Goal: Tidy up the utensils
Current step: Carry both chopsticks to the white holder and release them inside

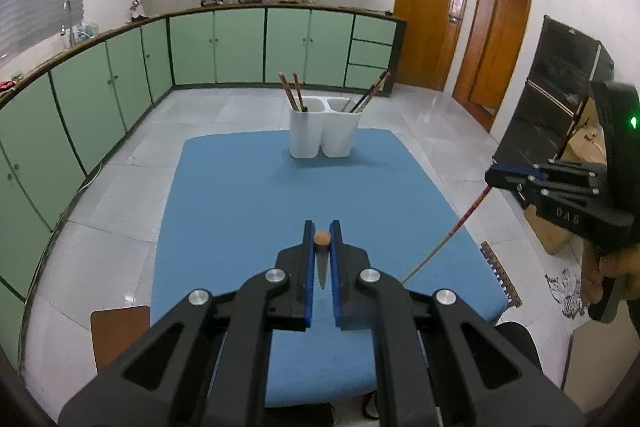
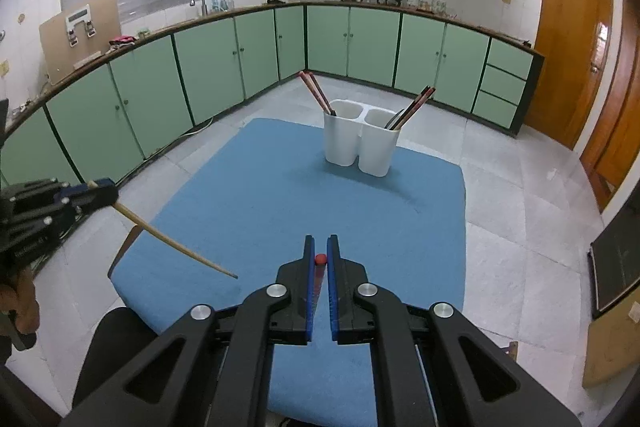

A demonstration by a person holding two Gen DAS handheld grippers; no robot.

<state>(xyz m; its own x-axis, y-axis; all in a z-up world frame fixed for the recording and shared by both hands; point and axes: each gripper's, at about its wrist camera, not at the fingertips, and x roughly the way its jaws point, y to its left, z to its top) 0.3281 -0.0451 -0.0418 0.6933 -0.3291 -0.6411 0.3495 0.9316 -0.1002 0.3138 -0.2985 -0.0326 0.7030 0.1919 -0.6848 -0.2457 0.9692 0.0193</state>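
Note:
A white two-compartment utensil holder (image 1: 324,133) (image 2: 360,143) stands at the far end of the blue mat (image 1: 240,195) (image 2: 280,187). Brown chopsticks lean in its left compartment (image 1: 291,91) (image 2: 318,93), dark and red ones in its right (image 1: 372,93) (image 2: 414,107). My left gripper (image 1: 322,227) (image 2: 110,193) is shut on a wooden chopstick (image 1: 322,238) (image 2: 176,243), held above the mat's near end. My right gripper (image 2: 321,242) (image 1: 490,179) is shut on a red chopstick (image 2: 320,259) (image 1: 448,233), held above the mat's near right side.
Green kitchen cabinets (image 1: 224,45) run along the left and back walls. Wooden doors (image 1: 432,7) are at the right. A black rack (image 1: 560,87) stands at the far right. A brown board (image 1: 118,331) lies left of the mat.

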